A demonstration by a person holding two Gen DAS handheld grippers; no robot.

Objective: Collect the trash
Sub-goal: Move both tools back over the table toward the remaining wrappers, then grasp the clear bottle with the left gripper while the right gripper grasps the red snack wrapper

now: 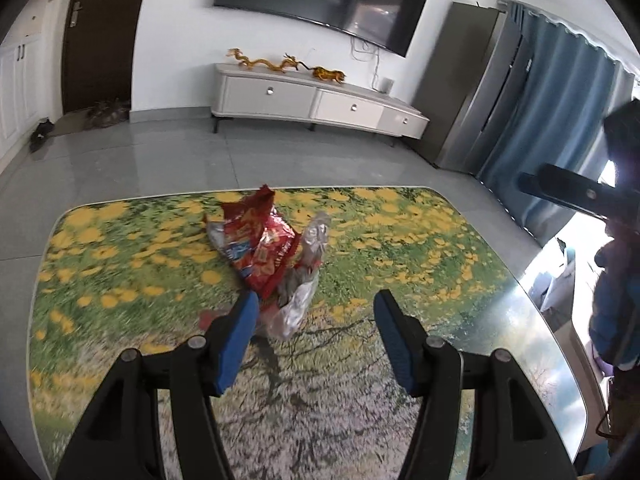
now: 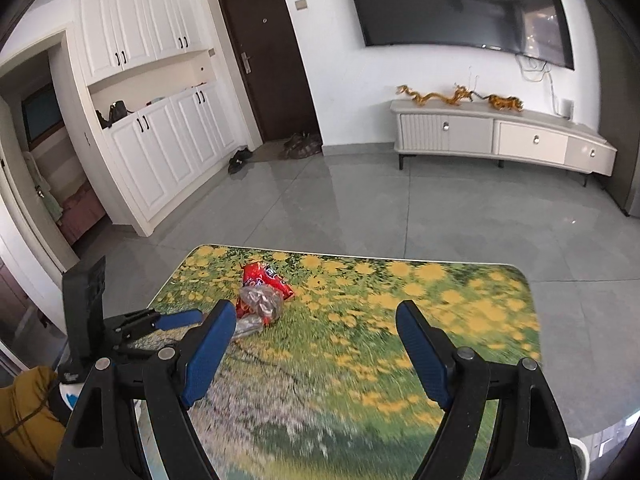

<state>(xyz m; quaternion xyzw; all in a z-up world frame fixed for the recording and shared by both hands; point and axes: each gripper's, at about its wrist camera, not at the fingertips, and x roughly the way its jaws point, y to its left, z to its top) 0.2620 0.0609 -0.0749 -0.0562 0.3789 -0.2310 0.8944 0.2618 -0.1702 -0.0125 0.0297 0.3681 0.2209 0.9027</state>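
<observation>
A crumpled red snack bag (image 1: 260, 248) lies on the flower-print table (image 1: 420, 248), with a clear crinkled wrapper (image 1: 308, 248) leaning against its right side. My left gripper (image 1: 316, 296) is open just in front of them. The wrapper's near end reaches between its blue pads, close to the left pad (image 1: 236, 340), and is not pinched. In the right wrist view my right gripper (image 2: 316, 308) hangs open over the table (image 2: 440, 308) with nothing between its fingers. The red bag (image 2: 266, 276) and the wrapper (image 2: 262, 300) lie ahead to its left. The left gripper's blue finger (image 2: 180, 319) points at them from the left.
Grey tiled floor (image 2: 360, 200) surrounds the table. A white TV cabinet (image 1: 320, 100) stands at the far wall under a television. A blue curtain (image 1: 560, 100) and a person's blue sleeve (image 1: 616, 320) are at the right. A yellow bag (image 2: 24, 412) sits low left.
</observation>
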